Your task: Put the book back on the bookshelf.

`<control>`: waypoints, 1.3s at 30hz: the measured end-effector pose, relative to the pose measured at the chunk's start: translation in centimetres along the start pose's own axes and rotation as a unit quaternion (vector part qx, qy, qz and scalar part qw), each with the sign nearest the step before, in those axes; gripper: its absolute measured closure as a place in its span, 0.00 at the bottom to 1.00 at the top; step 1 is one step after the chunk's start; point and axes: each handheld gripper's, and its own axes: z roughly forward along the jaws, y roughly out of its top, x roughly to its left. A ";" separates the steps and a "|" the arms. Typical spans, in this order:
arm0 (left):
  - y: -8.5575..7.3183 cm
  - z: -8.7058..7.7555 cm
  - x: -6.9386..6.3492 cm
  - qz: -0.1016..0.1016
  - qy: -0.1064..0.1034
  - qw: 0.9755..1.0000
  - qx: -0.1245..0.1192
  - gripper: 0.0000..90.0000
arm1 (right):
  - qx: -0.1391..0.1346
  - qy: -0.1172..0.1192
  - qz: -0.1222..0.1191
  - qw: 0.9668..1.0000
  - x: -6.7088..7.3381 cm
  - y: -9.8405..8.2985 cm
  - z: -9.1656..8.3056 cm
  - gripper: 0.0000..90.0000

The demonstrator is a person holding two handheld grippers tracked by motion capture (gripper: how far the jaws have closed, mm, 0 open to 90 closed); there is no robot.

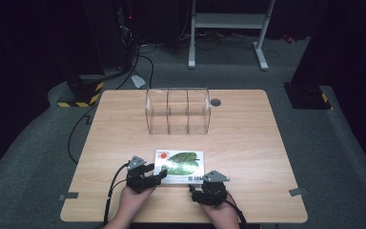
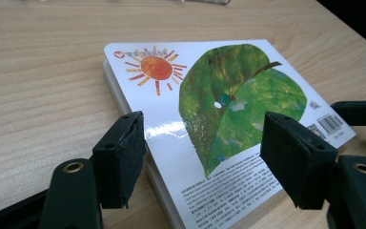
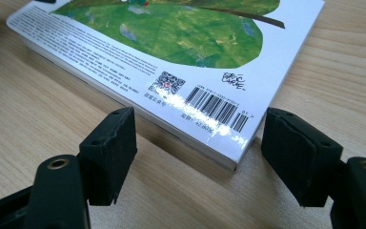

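Observation:
A board book [image 1: 178,164] lies flat near the table's front edge, its cover showing a green leaf and an orange sun. My left gripper [image 1: 157,177] is at the book's near left corner. Its jaws stand open above the book [image 2: 228,95], and the left gripper [image 2: 202,157] holds nothing. My right gripper [image 1: 195,191] is at the near right corner, by the barcode. In the right gripper view the jaws of the right gripper [image 3: 198,152] stand open on either side of that corner of the book [image 3: 171,38] without touching it. A black jaw of the right gripper [image 2: 357,112] pokes in beyond the book.
A clear plastic box [image 1: 177,111] with three compartments stands at the back middle of the wooden table [image 1: 248,143]. A small grey round cap [image 1: 215,102] sits to its right. A white metal frame [image 1: 228,21] stands on the floor beyond the table.

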 end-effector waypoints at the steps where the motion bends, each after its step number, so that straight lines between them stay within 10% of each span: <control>1: 0.1 -0.2 0.0 0.005 0.000 1.000 -0.002 0.35 | 0.000 0.000 0.001 1.000 0.0 0.0 0.0 0.30; 18: 1.6 -2.0 -1.7 0.029 -0.019 0.998 -0.052 0.34 | 0.006 -0.022 -0.012 1.000 0.4 0.1 0.2 0.30; 39: 1.5 -2.0 -1.9 0.042 -0.026 0.998 -0.043 0.32 | -0.008 -0.013 0.031 0.999 -0.4 0.1 0.0 0.35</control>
